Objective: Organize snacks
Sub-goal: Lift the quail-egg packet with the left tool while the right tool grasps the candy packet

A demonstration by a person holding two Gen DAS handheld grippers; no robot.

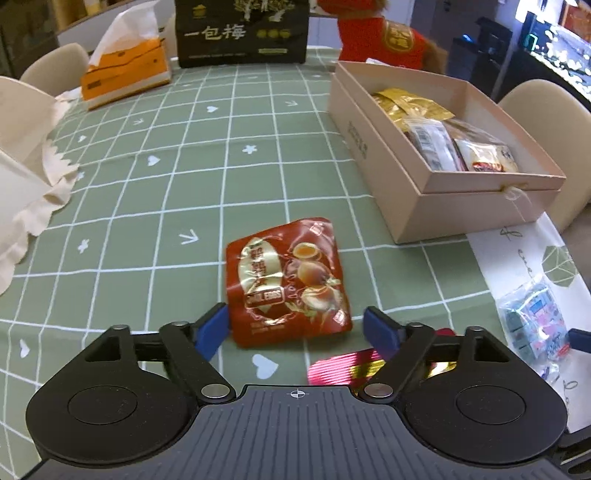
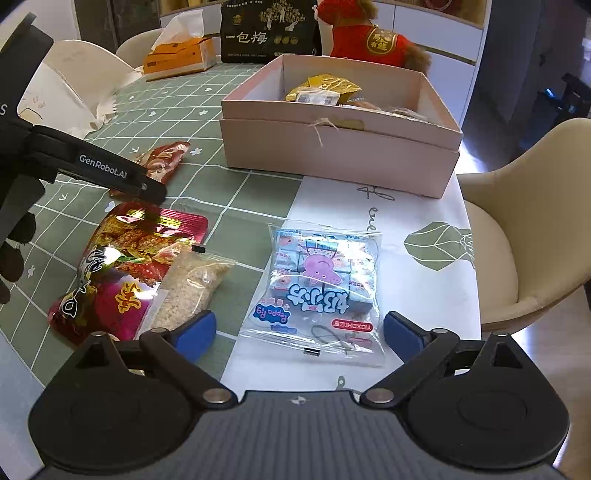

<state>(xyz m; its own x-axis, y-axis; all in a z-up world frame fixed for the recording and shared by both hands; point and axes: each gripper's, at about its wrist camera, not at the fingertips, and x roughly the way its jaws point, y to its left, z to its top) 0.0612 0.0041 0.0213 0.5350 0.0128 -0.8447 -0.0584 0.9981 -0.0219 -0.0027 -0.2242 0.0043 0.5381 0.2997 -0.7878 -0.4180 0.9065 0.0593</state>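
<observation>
**A dining table in somebody's home**

This is a lived-in dining room. A round table (image 1: 258,147) wears a green checked cloth printed with hearts and stars, and cream upholstered chairs (image 2: 524,229) are drawn up around it. An orange tissue box (image 1: 125,74) stands at the far side beside a black gift bag (image 1: 242,31) with Chinese lettering and a plush toy in red (image 2: 373,40). Behind, pale cabinet fronts (image 2: 436,26) line the wall.
</observation>
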